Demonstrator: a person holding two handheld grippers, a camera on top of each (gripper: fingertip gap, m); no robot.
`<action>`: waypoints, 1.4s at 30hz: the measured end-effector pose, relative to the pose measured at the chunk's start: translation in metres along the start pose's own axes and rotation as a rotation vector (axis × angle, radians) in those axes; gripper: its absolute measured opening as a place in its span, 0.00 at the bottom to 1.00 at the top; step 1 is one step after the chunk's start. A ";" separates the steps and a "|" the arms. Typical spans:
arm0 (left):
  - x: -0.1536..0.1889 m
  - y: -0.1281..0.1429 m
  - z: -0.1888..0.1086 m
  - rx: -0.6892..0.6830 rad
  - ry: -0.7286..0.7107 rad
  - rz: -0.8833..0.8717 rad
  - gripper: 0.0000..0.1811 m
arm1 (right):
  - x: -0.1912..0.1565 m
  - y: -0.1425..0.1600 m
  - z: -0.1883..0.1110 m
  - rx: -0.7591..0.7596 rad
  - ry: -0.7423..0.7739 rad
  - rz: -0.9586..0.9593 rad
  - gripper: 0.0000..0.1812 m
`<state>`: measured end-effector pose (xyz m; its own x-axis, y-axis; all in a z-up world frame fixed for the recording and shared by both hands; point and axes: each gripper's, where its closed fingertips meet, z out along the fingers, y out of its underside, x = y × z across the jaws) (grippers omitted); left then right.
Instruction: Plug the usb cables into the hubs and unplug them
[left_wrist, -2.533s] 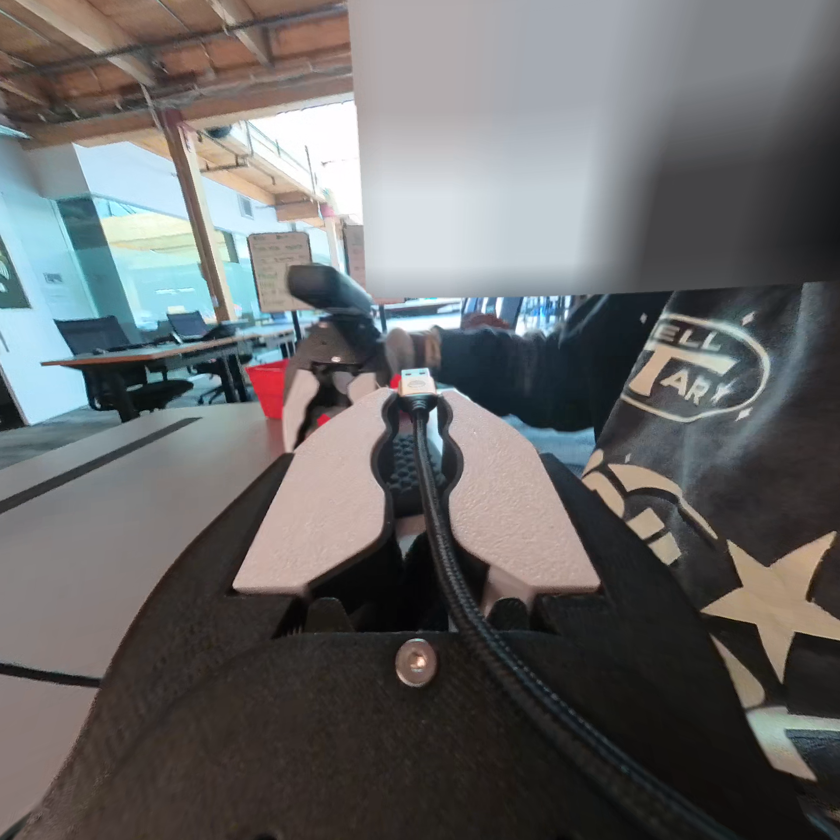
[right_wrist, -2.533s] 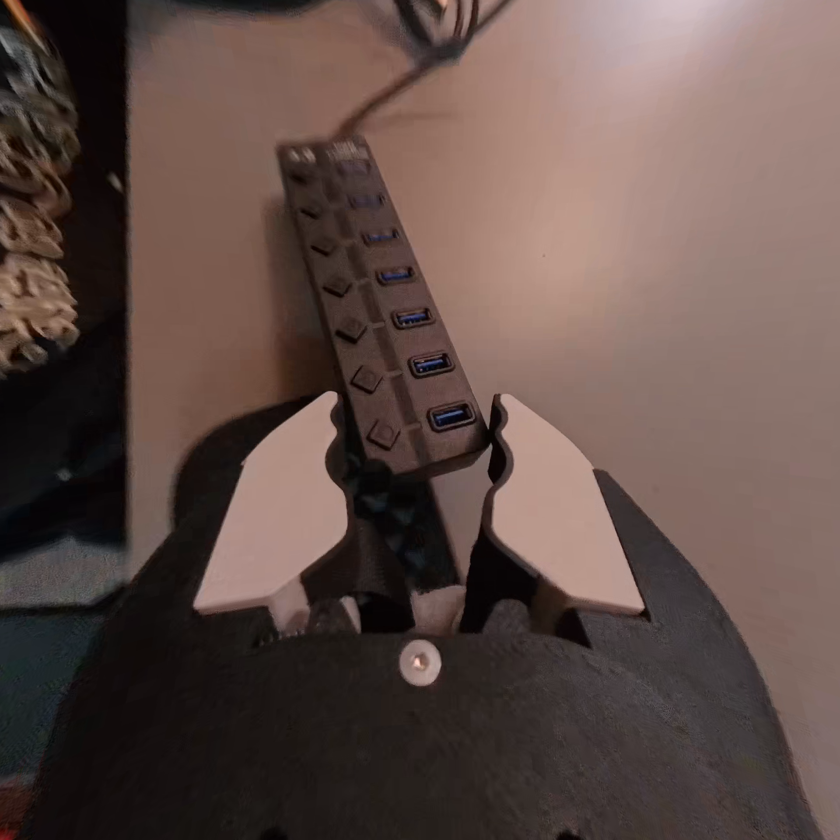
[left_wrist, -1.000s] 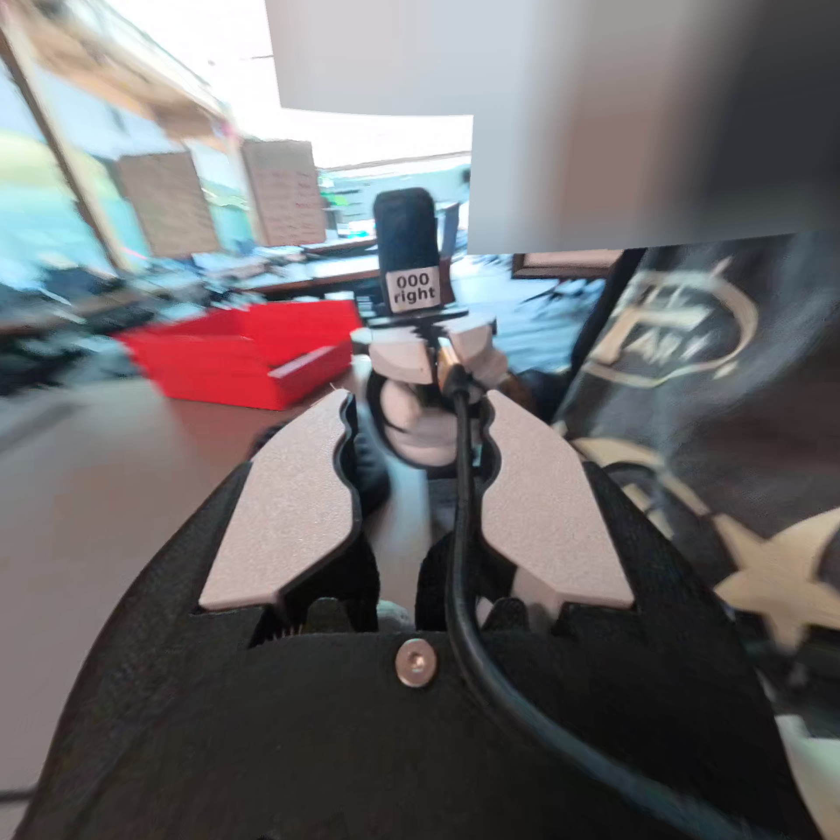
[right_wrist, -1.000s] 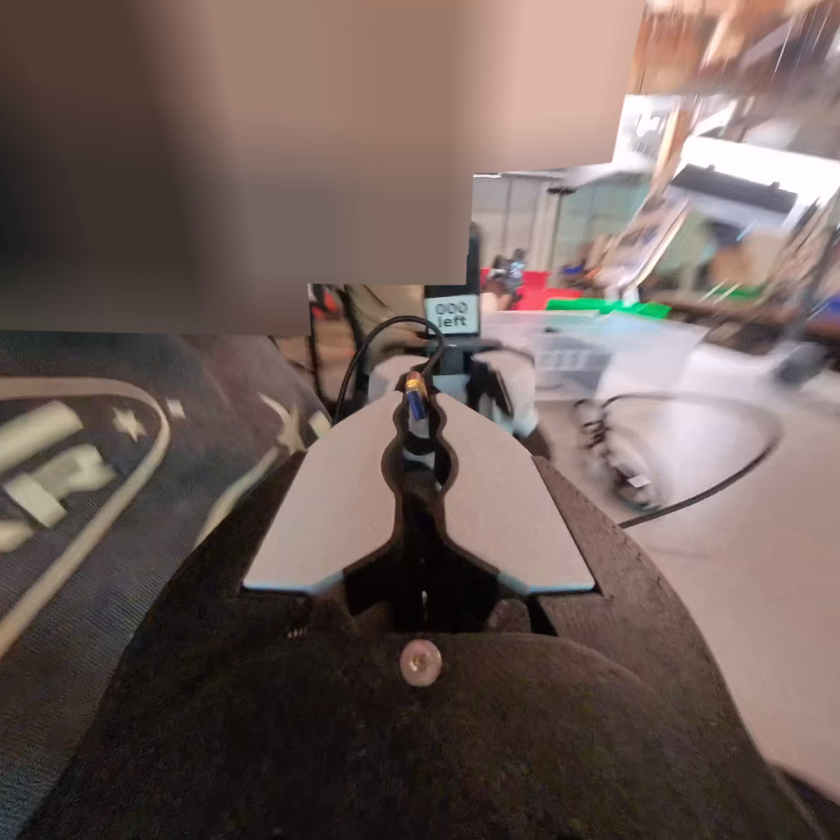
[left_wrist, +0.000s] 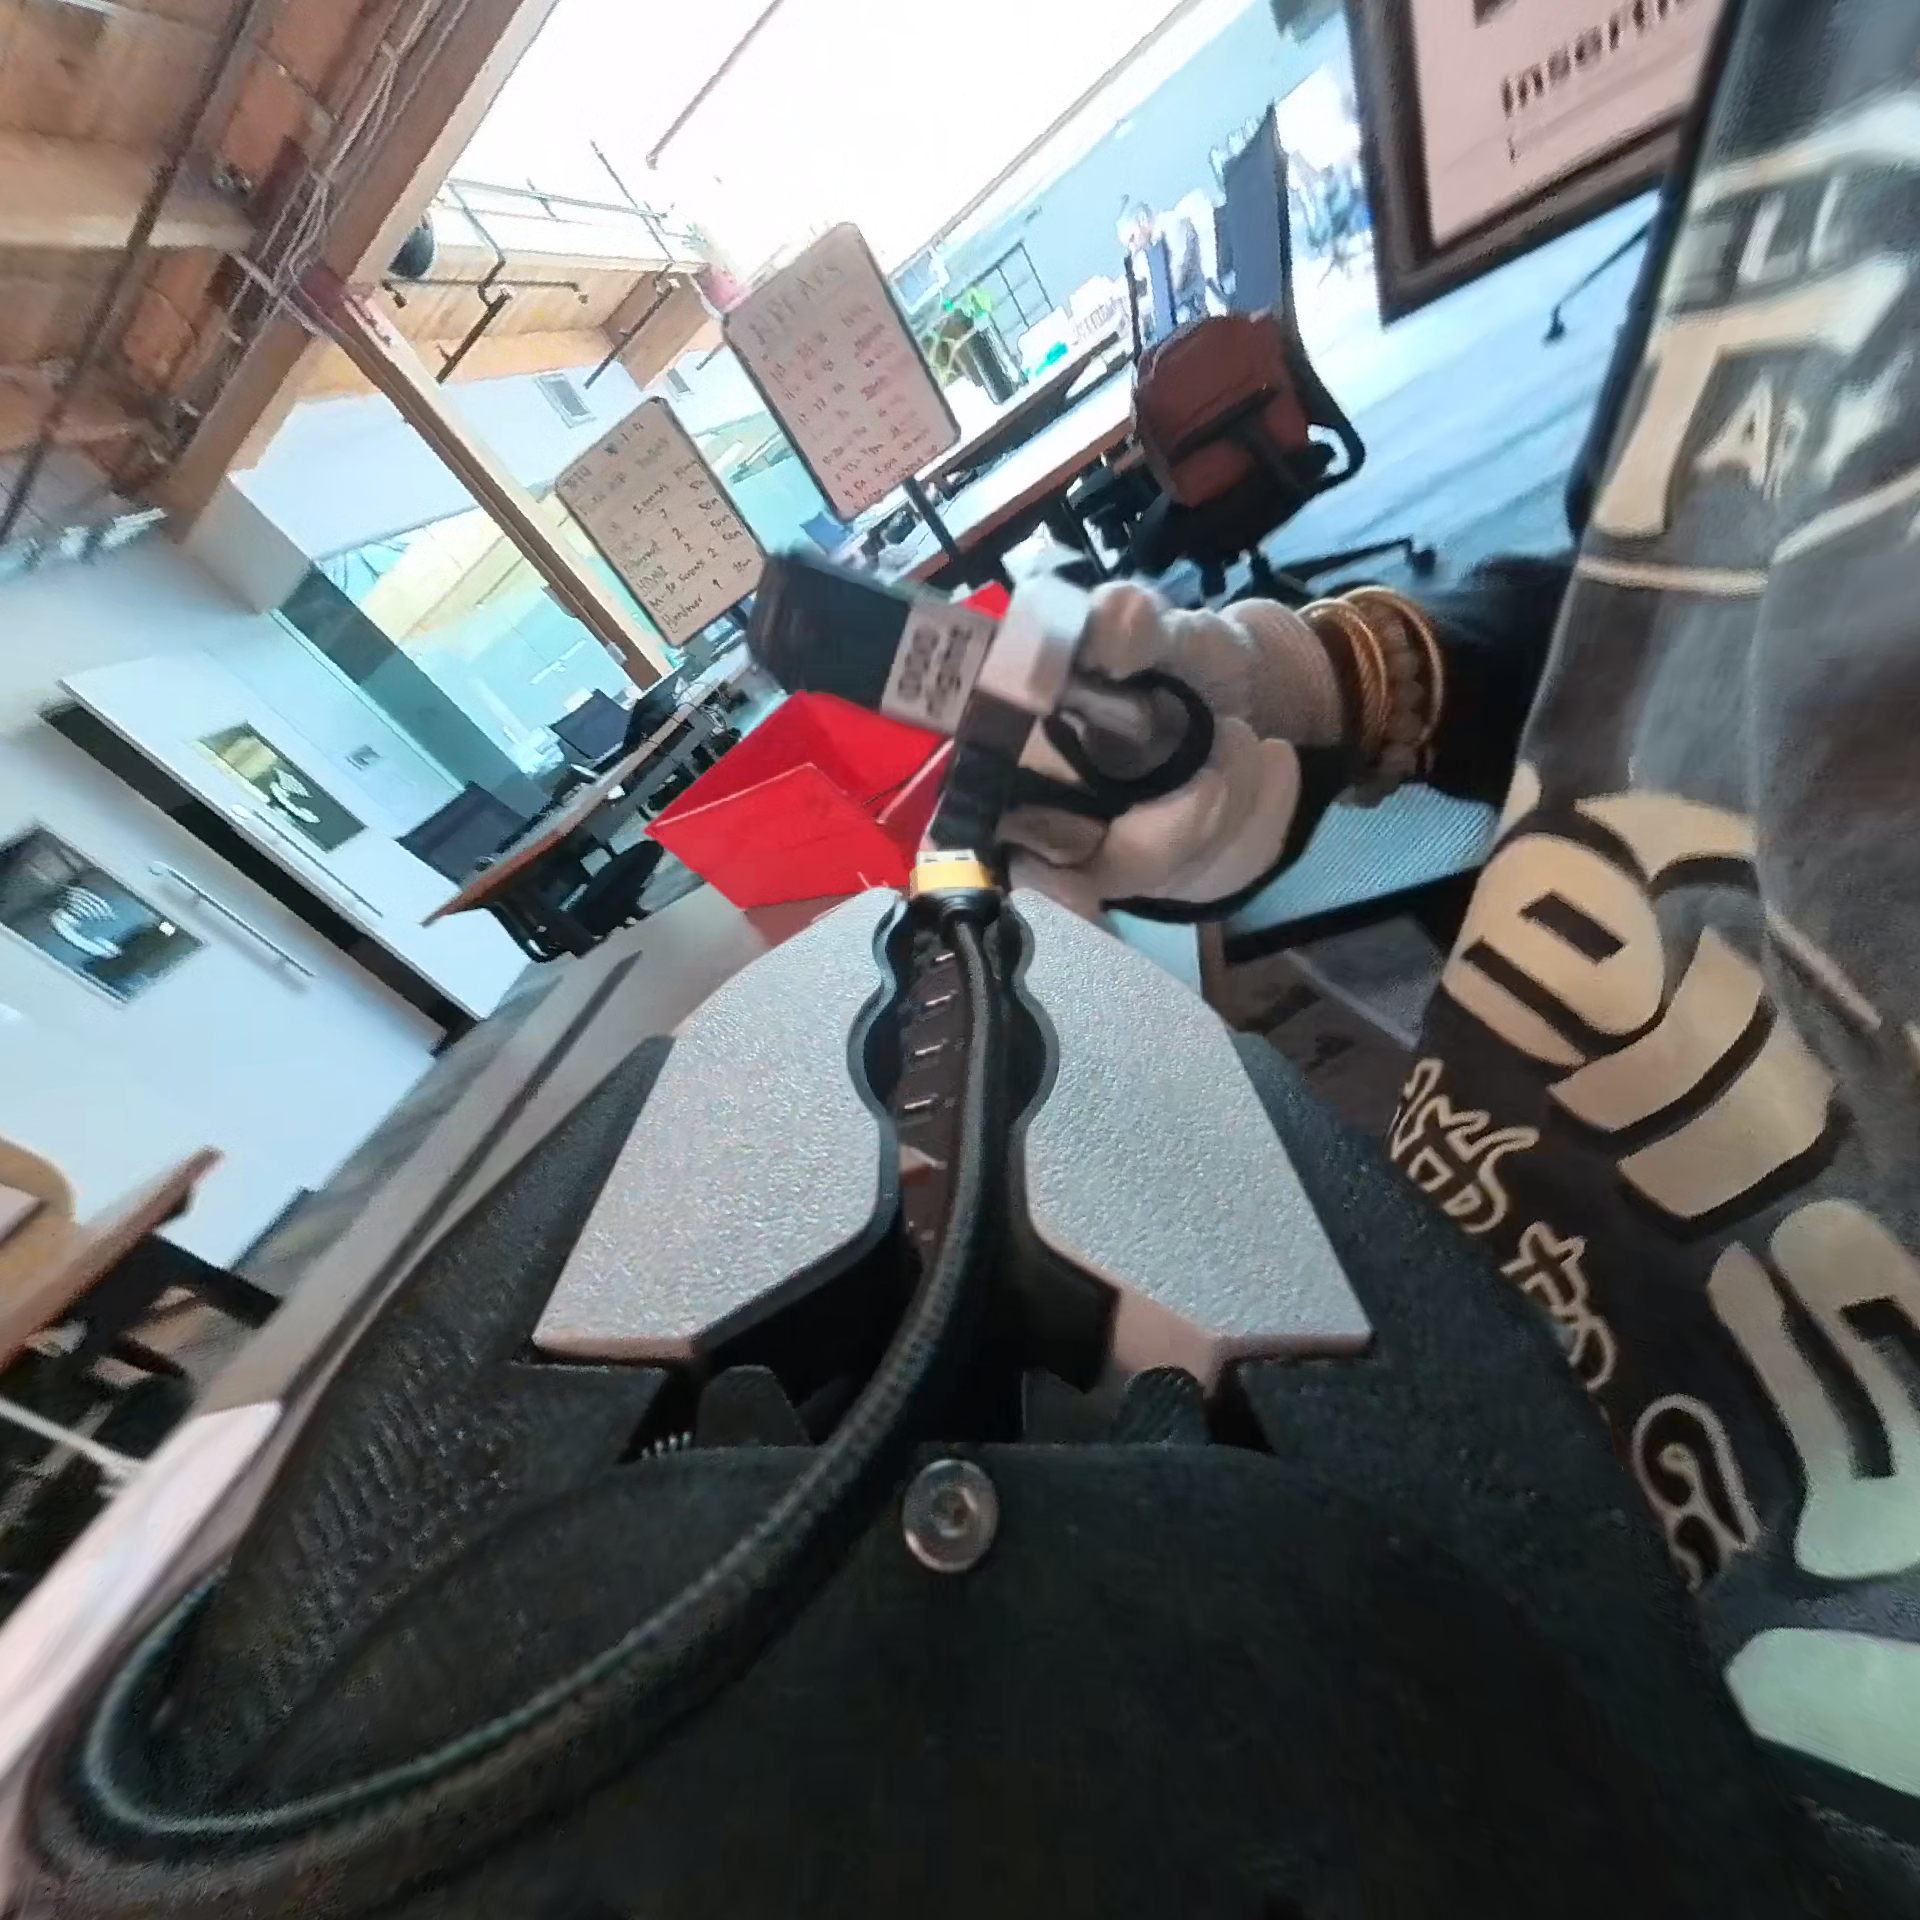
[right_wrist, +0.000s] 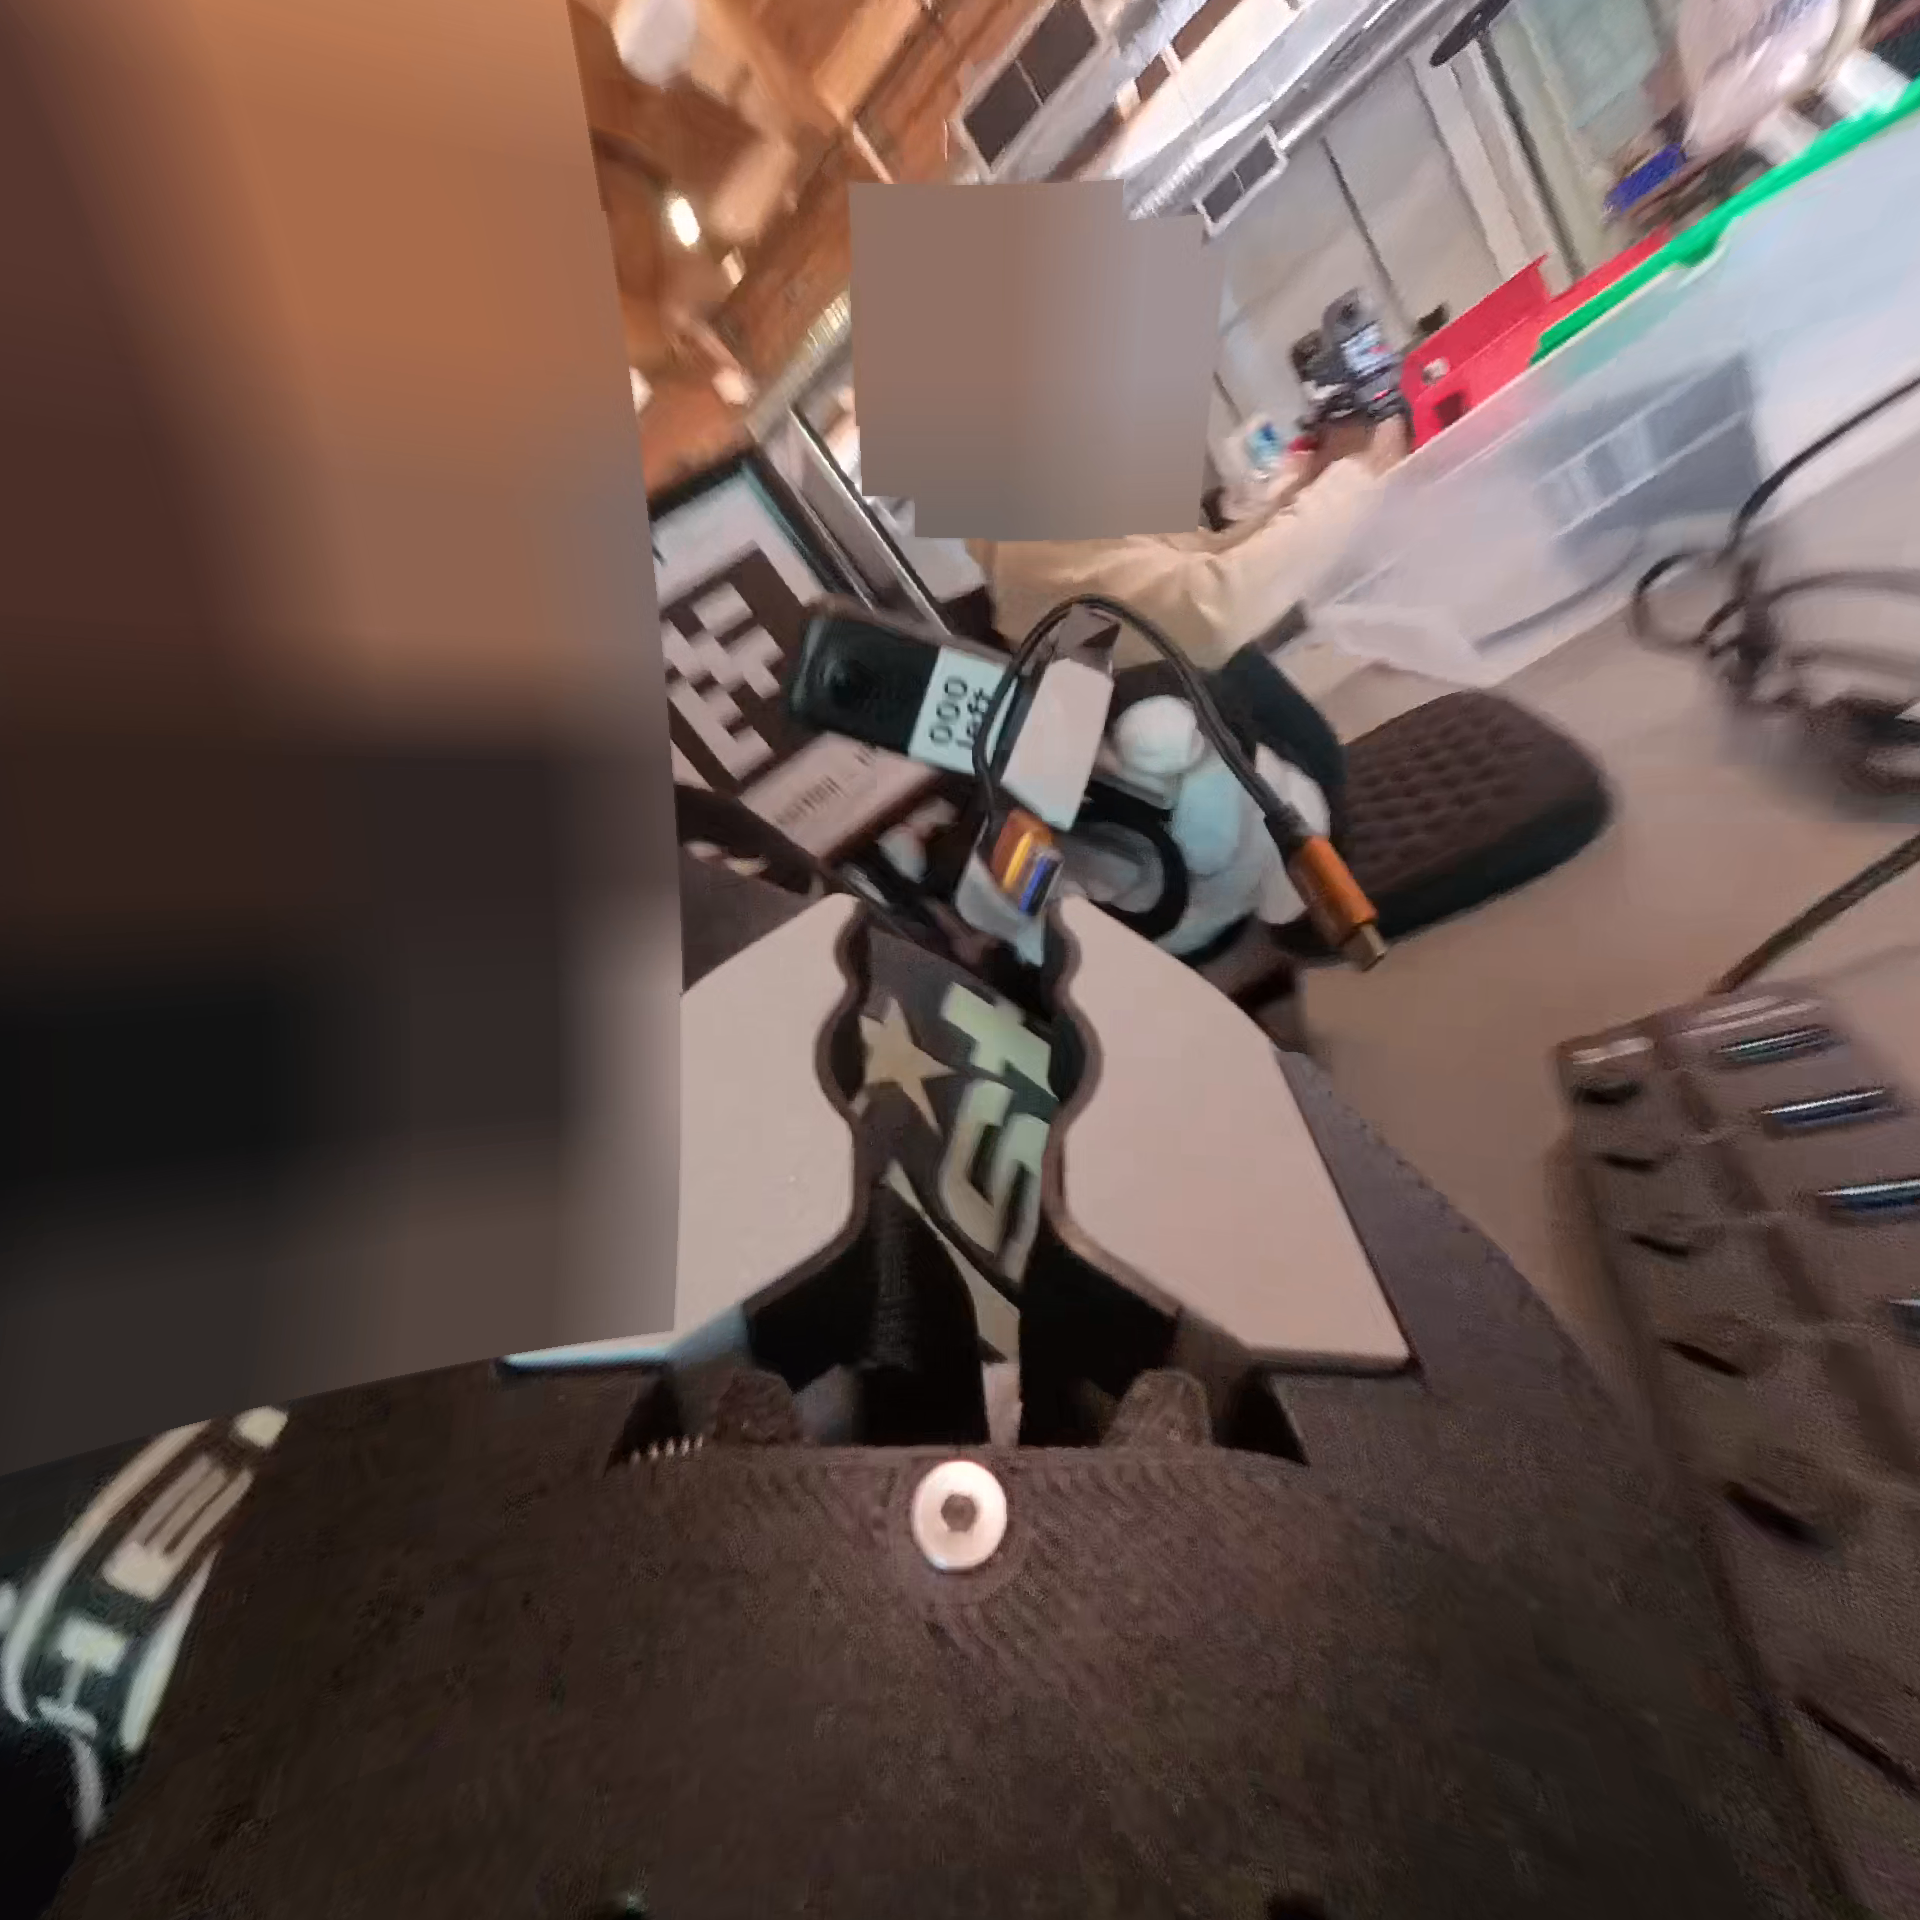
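My left gripper (left_wrist: 945, 914) is shut on a black braided USB cable (left_wrist: 935, 1195), just behind its gold-collared plug (left_wrist: 943, 875). The cable loops back over the gripper body. In the right wrist view the same plug (right_wrist: 1029, 862) shows its orange and blue face between the left gripper's fingers, and the cable's other end, an orange connector (right_wrist: 1335, 888), hangs loose. My right gripper (right_wrist: 961, 920) is open and empty, its tips just short of that plug. A black hub (right_wrist: 1766, 1143) with blue ports lies blurred at the right on the table (right_wrist: 1455, 997).
A person in a dark printed shirt (left_wrist: 1662, 935) stands close, with a white-gloved hand (left_wrist: 1174, 748) on the right gripper. A red bin (left_wrist: 800, 821) sits on the table behind. A coil of cables (right_wrist: 1818, 644) and a clear plastic bin (right_wrist: 1610, 468) lie farther off.
One second ago my right gripper was shut on the plug and my left was open around the cable. Now my left gripper is shut on the cable and my right has let go.
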<state>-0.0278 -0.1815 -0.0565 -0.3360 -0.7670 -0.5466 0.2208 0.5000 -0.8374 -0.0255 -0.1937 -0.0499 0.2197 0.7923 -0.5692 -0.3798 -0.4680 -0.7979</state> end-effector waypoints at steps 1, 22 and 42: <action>-0.004 -0.001 -0.003 0.005 -0.007 -0.047 0.08 | 0.002 -0.003 -0.010 -0.044 0.088 -0.123 0.21; -0.044 0.046 0.019 -0.351 0.314 -0.536 0.08 | 0.096 0.028 -0.109 -0.528 0.731 -0.612 0.31; -0.015 0.079 0.075 -0.770 0.527 -0.335 0.09 | 0.092 0.026 -0.098 -0.499 0.738 -0.676 0.31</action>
<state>0.0630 -0.1608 -0.1144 -0.6782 -0.7327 -0.0560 -0.5521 0.5584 -0.6192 0.0725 -0.1718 -0.1425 0.7870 0.5943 0.1654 0.3860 -0.2652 -0.8836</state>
